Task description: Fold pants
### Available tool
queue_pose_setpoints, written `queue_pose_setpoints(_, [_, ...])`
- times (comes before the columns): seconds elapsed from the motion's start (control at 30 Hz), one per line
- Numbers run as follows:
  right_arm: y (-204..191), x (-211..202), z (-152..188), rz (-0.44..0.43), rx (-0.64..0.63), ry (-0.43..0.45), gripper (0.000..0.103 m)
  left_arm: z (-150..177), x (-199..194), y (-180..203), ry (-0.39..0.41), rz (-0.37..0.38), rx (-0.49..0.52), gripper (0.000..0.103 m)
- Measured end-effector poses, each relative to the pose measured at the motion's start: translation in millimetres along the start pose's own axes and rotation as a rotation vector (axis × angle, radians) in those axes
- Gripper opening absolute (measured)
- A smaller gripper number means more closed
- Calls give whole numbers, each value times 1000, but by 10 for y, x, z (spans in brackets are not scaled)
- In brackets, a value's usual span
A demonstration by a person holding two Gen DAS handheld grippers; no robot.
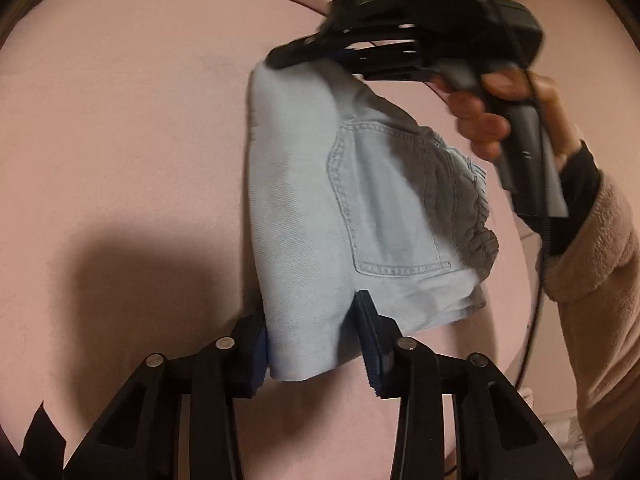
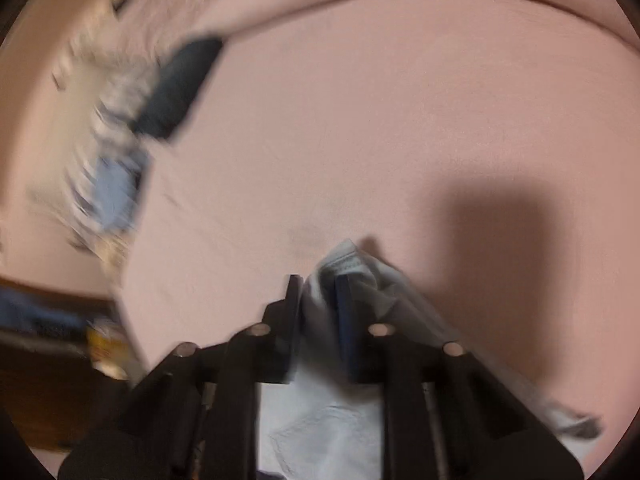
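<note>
Pants: light blue denim pants [image 1: 320, 208], folded into a compact bundle with a back pocket facing the left wrist camera, held up off the pink bed sheet [image 1: 120, 120]
Left gripper: the left gripper [image 1: 312, 344] is clamped on the bundle's lower corner, one blue-padded finger on each side of the cloth
Right gripper: the right gripper [image 1: 304, 56] pinches the bundle's top edge; its own blurred view shows denim [image 2: 320, 296] squeezed between the fingers
Right hand: the hand [image 1: 504, 116] grips the handle, right of the pants
Clutter: blurred clothes [image 2: 116, 160] lie well apart from the pants, at the sheet's edge
</note>
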State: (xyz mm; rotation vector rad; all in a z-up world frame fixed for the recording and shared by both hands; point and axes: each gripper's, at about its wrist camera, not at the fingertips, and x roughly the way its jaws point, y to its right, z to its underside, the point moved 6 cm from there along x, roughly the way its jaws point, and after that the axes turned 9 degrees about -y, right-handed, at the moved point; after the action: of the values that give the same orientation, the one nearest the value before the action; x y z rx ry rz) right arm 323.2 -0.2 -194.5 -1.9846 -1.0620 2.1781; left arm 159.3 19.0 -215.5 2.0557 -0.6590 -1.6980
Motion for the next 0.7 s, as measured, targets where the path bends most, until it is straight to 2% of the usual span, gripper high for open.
queue_pose_setpoints(0.1, [30, 223, -46, 88, -18, -50, 7, 49, -9, -62, 0, 41, -38, 35])
queue_pose_setpoints(0.17, [44, 325, -138, 123, 7, -40, 1, 127, -11, -65, 11, 41, -37, 35])
queue_pose_setpoints(0.3, [31, 272, -141, 164, 17, 0, 2, 234, -46, 10, 23, 12, -24, 35])
queue_pose_setpoints(0.33, [2, 177, -134, 177, -3, 43, 8, 279, -84, 50, 22, -3, -12, 35])
queue_pose_setpoints(0.37, [28, -10, -112, 191, 7, 114, 18, 340, -145, 96, 34, -30, 6, 35])
queue_pose_setpoints(0.4, [75, -228, -116, 198, 50, 198, 20, 400, -218, 143, 51, -63, 28, 35])
queue_pose_setpoints(0.47, [123, -587, -66, 128, 113, 313, 23, 454, -341, 225, 88, -84, 59, 35])
queue_pose_setpoints(0.5, [92, -720, 31, 96, 101, 336, 24, 450, -426, 254, 118, -92, 70, 42])
queue_pose_setpoints(0.53, [0, -805, 195, 103, 50, 333, 27, 431, -494, 248, 142, -99, 80, 47])
queue_pose_setpoints(0.6, [-140, -824, 518, 172, -30, 312, 30, 336, -564, 304, 190, -126, 91, 69])
queue_pose_setpoints(0.7, [-185, -803, 1093, 326, -78, 318, 29, 125, -606, 341, 236, -163, 115, 70])
